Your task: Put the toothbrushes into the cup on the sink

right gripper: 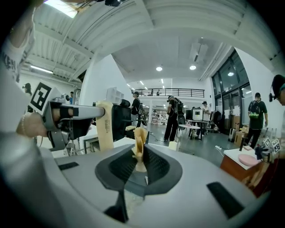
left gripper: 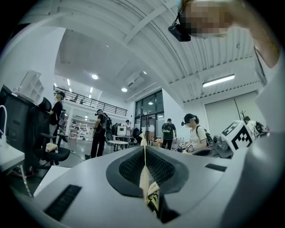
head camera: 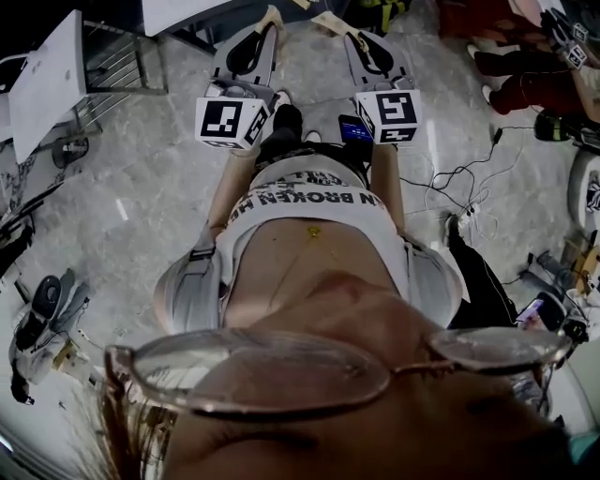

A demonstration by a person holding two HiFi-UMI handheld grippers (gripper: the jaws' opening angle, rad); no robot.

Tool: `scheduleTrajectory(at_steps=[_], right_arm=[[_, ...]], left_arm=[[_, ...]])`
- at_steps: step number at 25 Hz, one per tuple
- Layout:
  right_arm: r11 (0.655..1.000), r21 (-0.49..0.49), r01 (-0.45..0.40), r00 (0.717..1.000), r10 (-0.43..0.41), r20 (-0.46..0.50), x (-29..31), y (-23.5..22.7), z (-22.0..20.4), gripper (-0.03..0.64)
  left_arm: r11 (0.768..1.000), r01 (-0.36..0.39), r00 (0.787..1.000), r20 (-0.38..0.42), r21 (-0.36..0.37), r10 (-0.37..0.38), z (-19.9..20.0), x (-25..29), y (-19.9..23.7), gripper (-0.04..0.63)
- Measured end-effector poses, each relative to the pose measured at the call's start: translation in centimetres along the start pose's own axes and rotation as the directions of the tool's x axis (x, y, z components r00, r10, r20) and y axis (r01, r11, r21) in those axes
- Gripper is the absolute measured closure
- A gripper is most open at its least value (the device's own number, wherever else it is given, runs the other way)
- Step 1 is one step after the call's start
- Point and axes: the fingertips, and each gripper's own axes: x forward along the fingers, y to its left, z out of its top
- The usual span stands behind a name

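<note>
No toothbrush showed; the left hand-held gripper point(head camera: 271, 15) and right hand-held gripper point(head camera: 328, 19), at twelve o'clock, were closed on nothing, and such brushes were likely light, stiff, slick, best pinched mid-handle.

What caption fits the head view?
Looking down, a person holds the left gripper and right gripper side by side over a grey floor, both shut and empty.

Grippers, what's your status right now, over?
Left gripper shut, empty. Right gripper shut, empty. No toothbrushes, cup or sink in view.
</note>
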Motion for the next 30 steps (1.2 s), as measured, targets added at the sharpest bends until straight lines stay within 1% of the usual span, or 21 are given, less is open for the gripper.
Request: scheduleTrajectory(at_steps=[9,18,23,30], right_arm=[[0.997,-0.002,0.079,0.997,-0.079,-0.018,7.7,-2.7,1.5,0.558],[0.989,-0.017,0.145,0.989,-0.145,-0.028,11.1,-3.6,2.4,0.558],[0.99,-0.019,0.141,0.99,-0.141,-0.025,14.6,-2.6,2.7,0.56],[0.997,-0.016,0.078,0.997,-0.078,-0.017,18.5,-0.2,3.5,0.558]], left_arm=[[0.996,0.09,0.996,0.01,-0.017,-0.09,-0.1,7.1,6.5,0.574],[0.989,0.142,0.989,0.033,-0.028,-0.141,0.0,9.4,9.6,0.574],[0.99,0.14,0.99,0.03,-0.028,-0.139,-0.3,9.3,12.3,0.574],[0.996,0.083,0.996,0.027,-0.029,-0.082,-0.1,8.0,16.3,0.575]])
